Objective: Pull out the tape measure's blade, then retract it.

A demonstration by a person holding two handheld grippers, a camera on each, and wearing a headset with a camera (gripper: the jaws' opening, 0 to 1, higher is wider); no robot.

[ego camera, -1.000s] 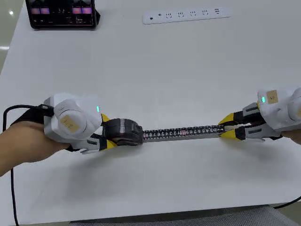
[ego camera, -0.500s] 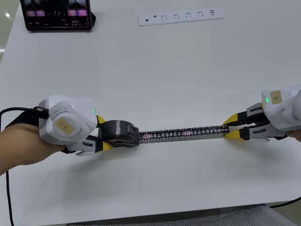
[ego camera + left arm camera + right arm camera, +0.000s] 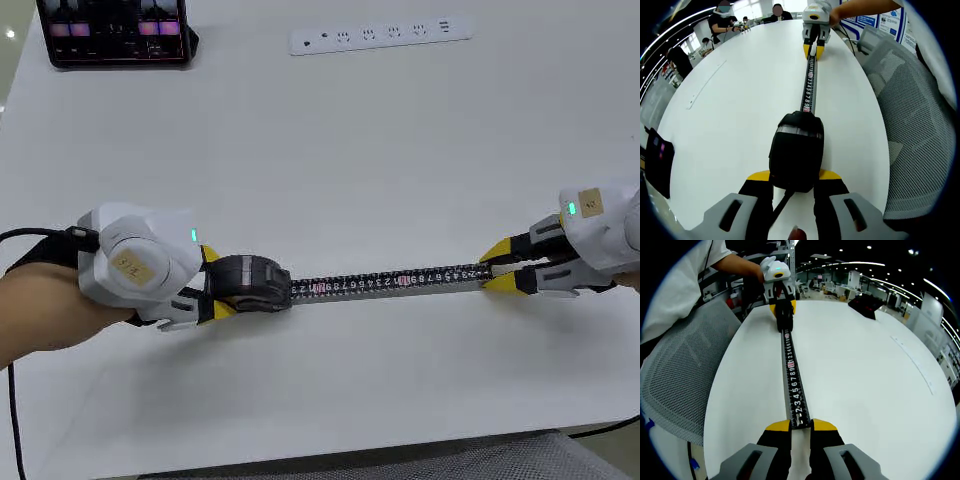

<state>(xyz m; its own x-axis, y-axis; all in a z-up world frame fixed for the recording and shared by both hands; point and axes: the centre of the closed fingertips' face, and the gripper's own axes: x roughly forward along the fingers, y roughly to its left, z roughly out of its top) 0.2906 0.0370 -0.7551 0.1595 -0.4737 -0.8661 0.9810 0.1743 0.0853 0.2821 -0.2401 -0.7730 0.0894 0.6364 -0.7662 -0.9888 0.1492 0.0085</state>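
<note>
Tape measure with a rounded black case point(image 3: 255, 283) is sitting towards the left of the white bench point(image 3: 330, 150), near its front edge. Its dark, numbered metal blade point(image 3: 390, 281) is running out to the right in a straight line, low along the bench top; whether it is touching the surface cannot be told.

The left hand-held gripper point(image 3: 218, 283), white-bodied with yellow-tipped jaws, is clamping the case from behind, one jaw on each flank. The right hand-held gripper point(image 3: 498, 267), of the same make, is pinching the blade's free end between its closed jaws, well apart from the case.

In the left gripper view, the case point(image 3: 796, 150) is sitting between the yellow tips of the left hand-held gripper point(image 3: 795, 175), and the blade point(image 3: 809, 85) is stretching away to the right hand-held gripper point(image 3: 813, 49). In the right gripper view, the blade point(image 3: 791, 375) is ending between the tips of the right hand-held gripper point(image 3: 800, 426).

A long white power strip point(image 3: 380, 33) is lying at the far side of the bench, and a black device with a lit screen point(image 3: 115, 30) is standing at the far left corner. A grey mesh chair point(image 3: 905, 125) is standing beside the bench's near edge.
</note>
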